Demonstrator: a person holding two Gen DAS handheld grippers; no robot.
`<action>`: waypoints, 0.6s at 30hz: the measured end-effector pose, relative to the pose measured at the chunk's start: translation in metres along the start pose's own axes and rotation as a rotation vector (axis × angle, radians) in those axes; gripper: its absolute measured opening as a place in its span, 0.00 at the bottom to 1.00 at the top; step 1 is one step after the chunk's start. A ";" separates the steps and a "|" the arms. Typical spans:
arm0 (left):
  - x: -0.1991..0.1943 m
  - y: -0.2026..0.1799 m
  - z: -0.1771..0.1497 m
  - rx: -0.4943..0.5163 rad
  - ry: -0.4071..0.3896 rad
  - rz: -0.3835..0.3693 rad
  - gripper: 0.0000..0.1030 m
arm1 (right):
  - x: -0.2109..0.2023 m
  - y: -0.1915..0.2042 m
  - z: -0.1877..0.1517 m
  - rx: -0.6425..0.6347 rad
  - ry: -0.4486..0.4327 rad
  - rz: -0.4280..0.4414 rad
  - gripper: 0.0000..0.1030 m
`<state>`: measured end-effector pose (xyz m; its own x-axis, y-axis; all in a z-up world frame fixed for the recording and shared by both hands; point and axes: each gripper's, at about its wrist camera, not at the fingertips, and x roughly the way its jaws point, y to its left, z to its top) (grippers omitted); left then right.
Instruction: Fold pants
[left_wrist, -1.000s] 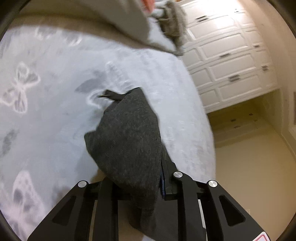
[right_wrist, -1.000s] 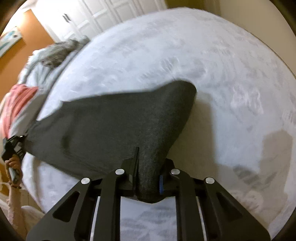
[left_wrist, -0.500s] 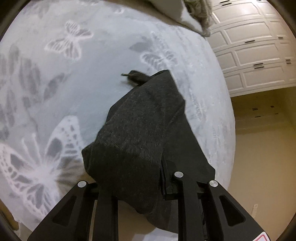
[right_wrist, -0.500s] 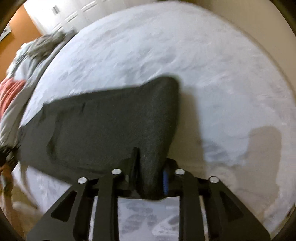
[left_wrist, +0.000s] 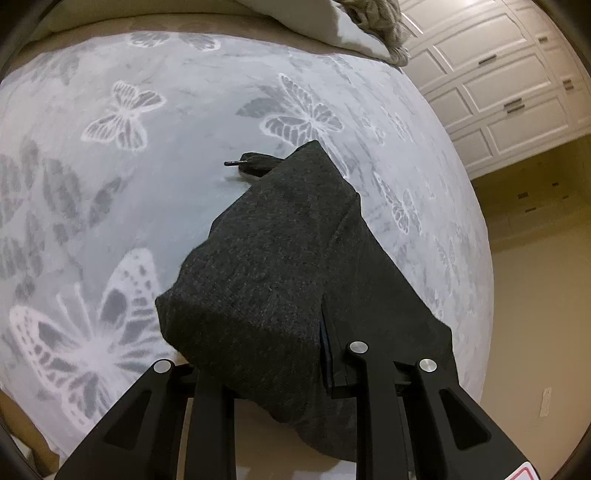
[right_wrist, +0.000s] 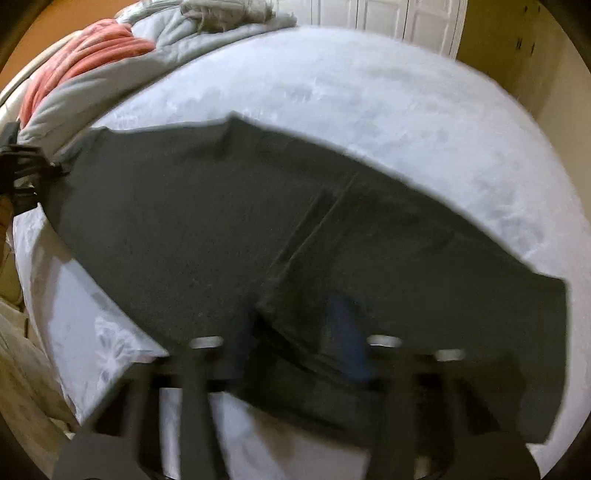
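A: On the left, what's changed?

B: Little. The left gripper (left_wrist: 258, 354) keeps its jaws clamped on one end of the pants (left_wrist: 266, 266), low over the bed (left_wrist: 155, 192) near its front edge.

A: And the right?

B: The right gripper (right_wrist: 295, 350) has swept sideways; its jaws have just been closing, dark cloth bunched between them, though blur hides the pinch. The pants now lie spread along the front edge, ready for folding.
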<state>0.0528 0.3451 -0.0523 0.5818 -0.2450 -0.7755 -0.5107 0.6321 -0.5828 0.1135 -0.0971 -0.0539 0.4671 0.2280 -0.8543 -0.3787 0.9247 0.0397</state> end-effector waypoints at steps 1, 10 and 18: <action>0.000 0.001 0.000 0.005 0.006 -0.005 0.18 | -0.011 0.000 0.007 0.016 -0.029 0.003 0.09; 0.002 0.004 -0.001 -0.002 0.019 -0.020 0.19 | 0.007 0.028 0.003 -0.018 0.011 0.104 0.15; -0.043 -0.059 -0.014 0.138 -0.125 -0.161 0.18 | -0.099 -0.051 0.020 0.179 -0.275 0.049 0.74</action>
<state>0.0489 0.3082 0.0119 0.7268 -0.2631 -0.6345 -0.3192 0.6886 -0.6512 0.1033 -0.1609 0.0389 0.6593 0.3251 -0.6780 -0.2713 0.9438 0.1887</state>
